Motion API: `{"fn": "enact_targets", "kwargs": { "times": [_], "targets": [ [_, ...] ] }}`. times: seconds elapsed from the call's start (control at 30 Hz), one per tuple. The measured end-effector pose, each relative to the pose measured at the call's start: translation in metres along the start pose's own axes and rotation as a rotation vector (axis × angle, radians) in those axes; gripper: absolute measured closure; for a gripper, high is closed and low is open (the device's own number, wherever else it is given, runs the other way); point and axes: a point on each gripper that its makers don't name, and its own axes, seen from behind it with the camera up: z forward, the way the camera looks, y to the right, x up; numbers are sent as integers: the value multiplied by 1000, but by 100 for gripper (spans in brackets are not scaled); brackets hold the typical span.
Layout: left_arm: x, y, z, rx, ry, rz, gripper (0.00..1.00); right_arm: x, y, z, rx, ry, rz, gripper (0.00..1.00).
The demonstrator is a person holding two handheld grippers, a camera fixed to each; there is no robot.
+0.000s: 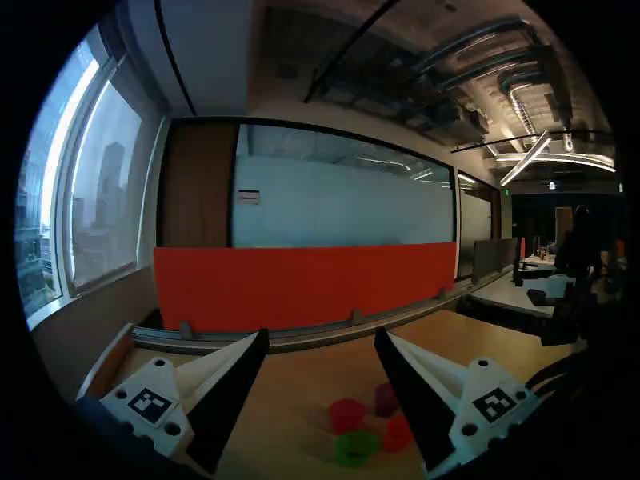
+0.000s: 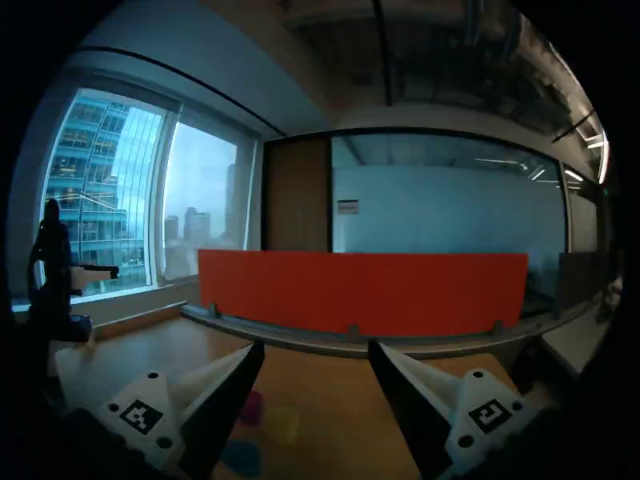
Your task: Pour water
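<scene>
Room: an office, tall window (image 2: 104, 216) to one side of an orange divider panel (image 1: 304, 284) that stands along the far edge of a wooden desk (image 1: 304, 376); a glass wall rises behind the panel.
Left gripper (image 1: 320, 340): jaws spread wide, nothing between them; held above the desk on the near side of the panel, fingers aimed toward it.
Right gripper (image 2: 314, 352): likewise wide open and empty; also on the near side of the panel, facing it.
Cups, left gripper view: a red cup (image 1: 346, 414), a purple cup (image 1: 386, 398), a green cup (image 1: 356, 448) and an orange-red cup (image 1: 396, 432) clustered on the desk, well short of the panel.
Cups, right gripper view: a magenta cup (image 2: 252, 406), a yellow cup (image 2: 282, 424) and a blue cup (image 2: 240, 458), also well short of the panel.
Water: which cup holds any cannot be told.
Step in hand: probably the approach; no cup grasped yet.
Doing it well: lower one gripper onto a single cup; straddle its wall squarely; avoid nudging its neighbours; keep it upright until over the receiving cup; tilt slowly.
</scene>
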Motion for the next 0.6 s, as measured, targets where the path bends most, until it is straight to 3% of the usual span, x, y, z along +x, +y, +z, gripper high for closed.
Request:
{"fn": "enact_targets", "kwargs": {
  "times": [0.2, 0.6],
  "targets": [
    [-3, 18, -2, -97, -23, -22, 2, 7, -31, -4, 122, -13, 9, 0],
    [-13, 35, -1, -193, -37, -25, 2, 6, -48, -7, 210, -41, 19, 0]
  ]
}}
